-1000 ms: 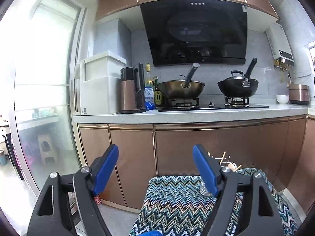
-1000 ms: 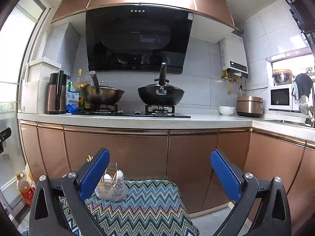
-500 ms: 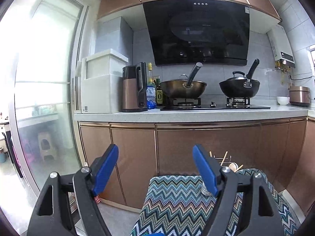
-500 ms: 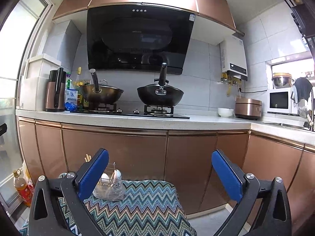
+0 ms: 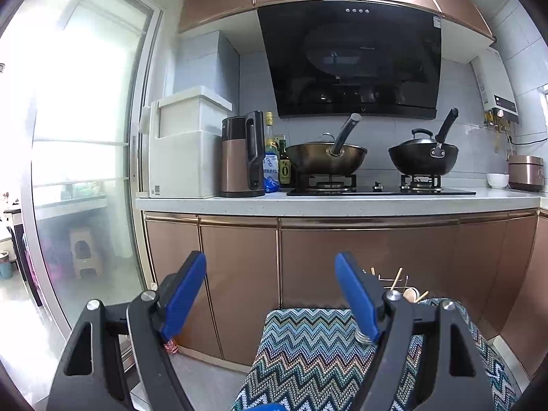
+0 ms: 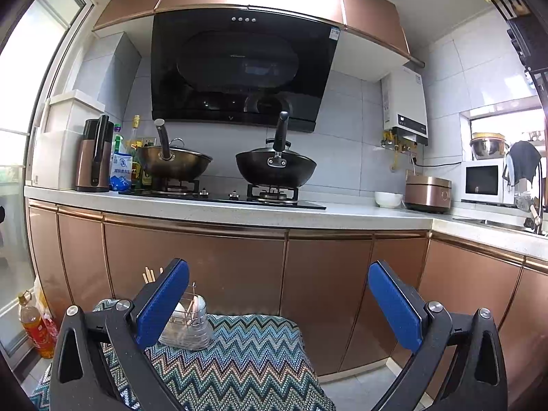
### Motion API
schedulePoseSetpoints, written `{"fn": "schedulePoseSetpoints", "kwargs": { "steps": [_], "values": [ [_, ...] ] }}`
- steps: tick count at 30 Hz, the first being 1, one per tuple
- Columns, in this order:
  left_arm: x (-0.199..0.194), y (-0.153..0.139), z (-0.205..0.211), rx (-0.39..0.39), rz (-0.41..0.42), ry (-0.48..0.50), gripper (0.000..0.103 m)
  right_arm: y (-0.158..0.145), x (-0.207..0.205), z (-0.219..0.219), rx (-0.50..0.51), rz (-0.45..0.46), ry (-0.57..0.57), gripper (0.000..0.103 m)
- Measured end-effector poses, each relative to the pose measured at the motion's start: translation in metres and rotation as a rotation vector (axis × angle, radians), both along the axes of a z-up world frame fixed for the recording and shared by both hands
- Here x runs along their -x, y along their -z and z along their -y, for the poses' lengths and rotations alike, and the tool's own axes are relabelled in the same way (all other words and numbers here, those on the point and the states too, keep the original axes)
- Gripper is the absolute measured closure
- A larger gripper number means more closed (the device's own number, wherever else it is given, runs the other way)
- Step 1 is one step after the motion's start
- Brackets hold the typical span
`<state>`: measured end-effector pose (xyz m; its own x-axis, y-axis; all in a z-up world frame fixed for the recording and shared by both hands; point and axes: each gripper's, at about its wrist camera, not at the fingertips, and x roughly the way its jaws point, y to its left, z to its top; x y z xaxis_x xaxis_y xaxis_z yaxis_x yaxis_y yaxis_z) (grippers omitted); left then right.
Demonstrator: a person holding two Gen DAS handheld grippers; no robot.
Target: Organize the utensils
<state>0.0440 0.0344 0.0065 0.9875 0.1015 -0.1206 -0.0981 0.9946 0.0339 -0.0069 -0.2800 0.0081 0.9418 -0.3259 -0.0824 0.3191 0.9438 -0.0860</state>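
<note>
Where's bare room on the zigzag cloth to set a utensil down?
The zigzag cloth is bare right of and in front of the wire utensil holder, out to its right edge. The holder crowds the far left corner. Both the left gripper and the right gripper are open and empty.

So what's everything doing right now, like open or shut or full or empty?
Left gripper: open, empty.
Right gripper: open, empty.
Wire utensil caddy: upright on the zigzag cloth, holding spoons and chopsticks.
Bronze wok: on the burner, glass lid on.
Black wok: on the burner, lidded.
Copper cabinet doors: shut.
</note>
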Motion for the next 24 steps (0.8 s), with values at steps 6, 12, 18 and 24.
{"fn": "schedulePoseSetpoints", "kwargs": {
  "steps": [6, 12, 18, 24],
  "values": [
    [0.0001, -0.0011, 0.0019, -0.001, 0.005, 0.001, 0.026, -0.0005, 0.0012, 0.0024, -0.002, 0.005, 0.007, 0.000],
    [0.0019, -0.0024, 0.0031, 0.001, 0.011, 0.013, 0.026, -0.0024, 0.0062, 0.0044, -0.002, 0.014, 0.016, 0.000],
    [0.0028, -0.0026, 0.0040, 0.004, 0.010, 0.020, 0.026, -0.0033, 0.0088, 0.0026, 0.005, 0.017, 0.006, 0.000],
    [0.0041, -0.0029, 0.0089, -0.006, 0.011, 0.032, 0.026, -0.0026, 0.0100, 0.0043, -0.006, 0.020, 0.005, 0.000]
  ]
}}
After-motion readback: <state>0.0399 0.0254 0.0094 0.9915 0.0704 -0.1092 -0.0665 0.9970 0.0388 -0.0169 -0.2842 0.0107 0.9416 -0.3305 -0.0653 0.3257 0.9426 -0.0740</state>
